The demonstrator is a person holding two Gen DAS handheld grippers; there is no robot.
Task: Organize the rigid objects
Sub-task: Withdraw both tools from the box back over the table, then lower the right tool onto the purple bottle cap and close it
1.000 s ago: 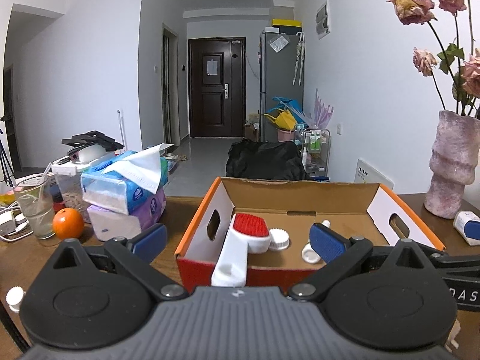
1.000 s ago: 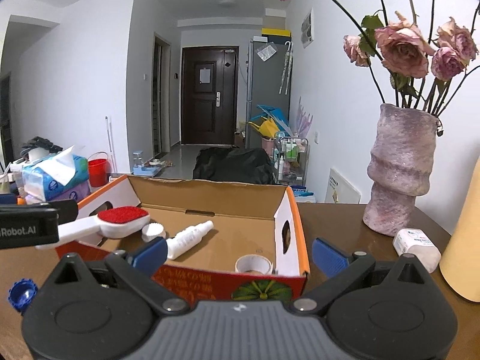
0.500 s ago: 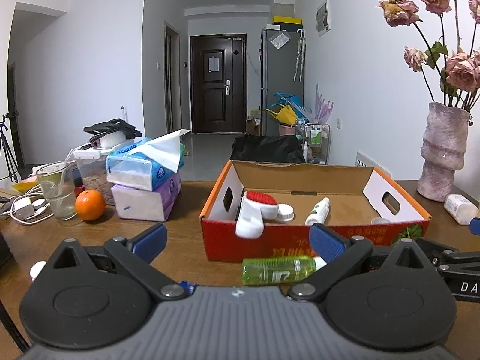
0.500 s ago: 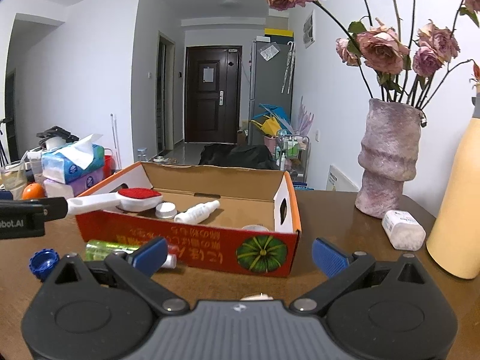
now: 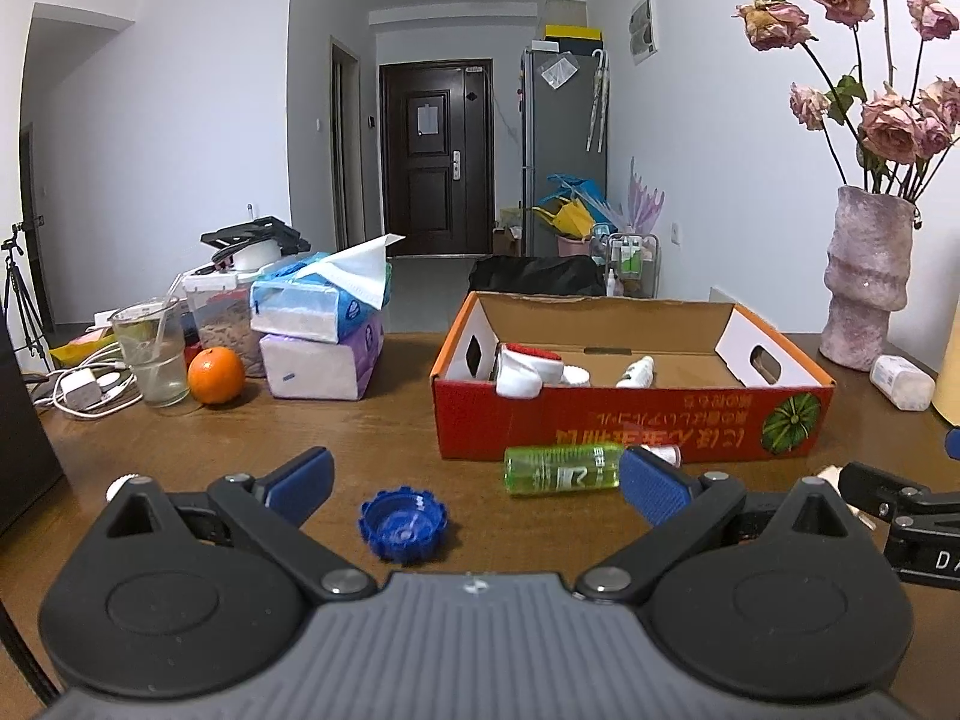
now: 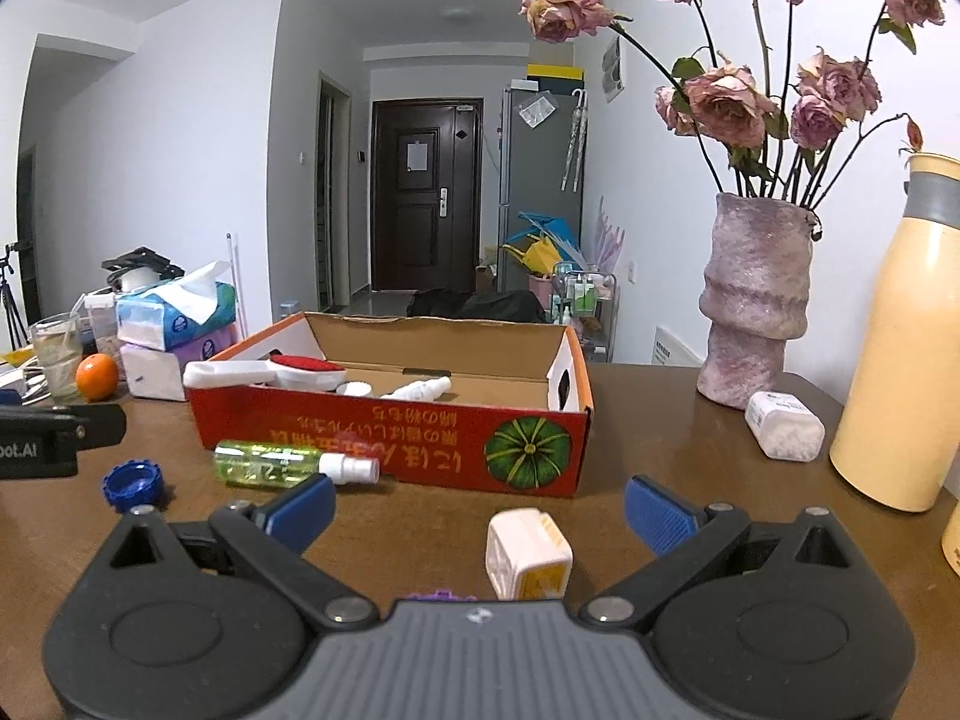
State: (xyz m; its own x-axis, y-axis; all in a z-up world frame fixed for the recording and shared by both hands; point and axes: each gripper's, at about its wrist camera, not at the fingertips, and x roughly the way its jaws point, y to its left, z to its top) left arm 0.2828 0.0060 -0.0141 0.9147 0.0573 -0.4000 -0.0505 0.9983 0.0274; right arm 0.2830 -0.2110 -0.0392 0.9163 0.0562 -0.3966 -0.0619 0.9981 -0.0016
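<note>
An open red cardboard box (image 5: pixel 630 420) (image 6: pixel 420 444) stands on the wooden table and holds a white brush with a red pad (image 5: pixel 528 369) (image 6: pixel 264 372), a small white spray bottle (image 5: pixel 637 371) and a white cap. A green spray bottle (image 5: pixel 561 468) (image 6: pixel 282 465) lies in front of the box. A blue cap (image 5: pixel 403 521) (image 6: pixel 133 483) lies between the fingers of my open, empty left gripper (image 5: pixel 474 489). A small white and yellow box (image 6: pixel 528 552) lies between the fingers of my open, empty right gripper (image 6: pixel 480 510).
Tissue packs (image 5: pixel 324 330), an orange (image 5: pixel 216 383), a glass (image 5: pixel 150 360) and cables stand at the left. A pink vase with roses (image 6: pixel 756 312), a white pill container (image 6: pixel 783 432) and a cream flask (image 6: pixel 900 360) stand at the right. A purple piece (image 6: pixel 441 595) peeks out below.
Both grippers have pulled back and down from the box toward the near table. The brush stays in the box. The green bottle, blue cap and small white box have come into view.
</note>
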